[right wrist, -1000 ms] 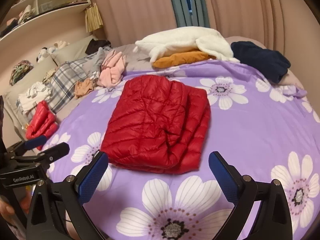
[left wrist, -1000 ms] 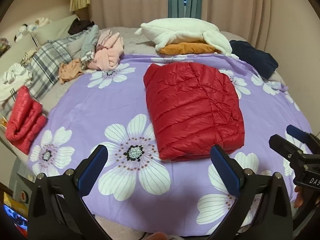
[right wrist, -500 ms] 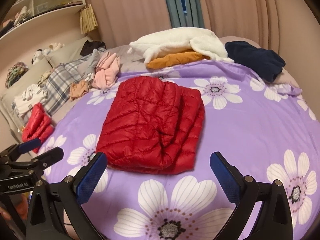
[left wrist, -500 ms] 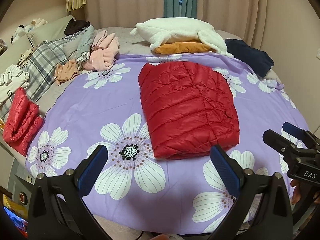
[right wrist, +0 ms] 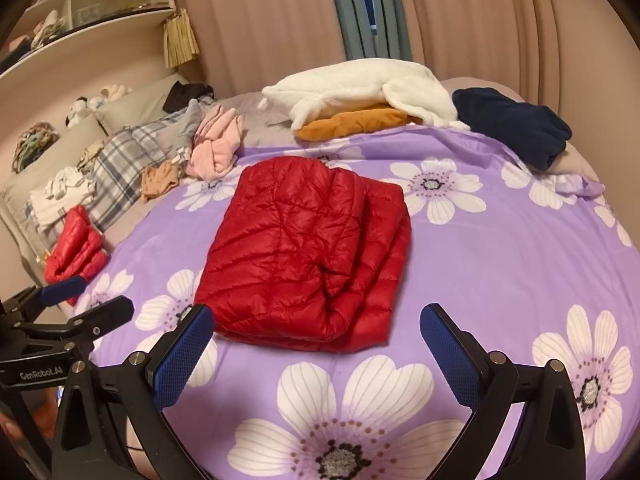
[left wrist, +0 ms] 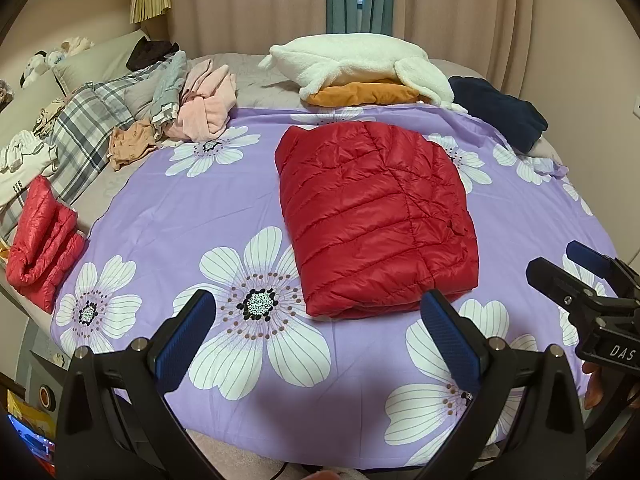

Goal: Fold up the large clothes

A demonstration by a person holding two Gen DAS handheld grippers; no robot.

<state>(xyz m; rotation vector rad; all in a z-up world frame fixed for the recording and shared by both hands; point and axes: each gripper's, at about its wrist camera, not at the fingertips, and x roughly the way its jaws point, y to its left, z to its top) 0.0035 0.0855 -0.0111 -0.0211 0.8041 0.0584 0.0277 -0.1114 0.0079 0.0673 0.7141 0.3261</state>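
On the purple flowered sheet before beige curtains, a folded red jacket; both grippers' jaws gape empty.

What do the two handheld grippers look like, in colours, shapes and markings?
Both have black angular frames with silver screws and two long fingers faced with blue textured pads. The left gripper carries white "GenRobot.AI" lettering, seen from the right wrist; the right gripper shows white "DAS".

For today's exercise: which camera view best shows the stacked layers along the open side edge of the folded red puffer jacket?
The right wrist view shows it best: the red puffer jacket turns its right edge to the camera, so the stacked layers show. The left wrist view shows the same jacket mostly from above, as a smooth quilted top with that edge foreshortened.
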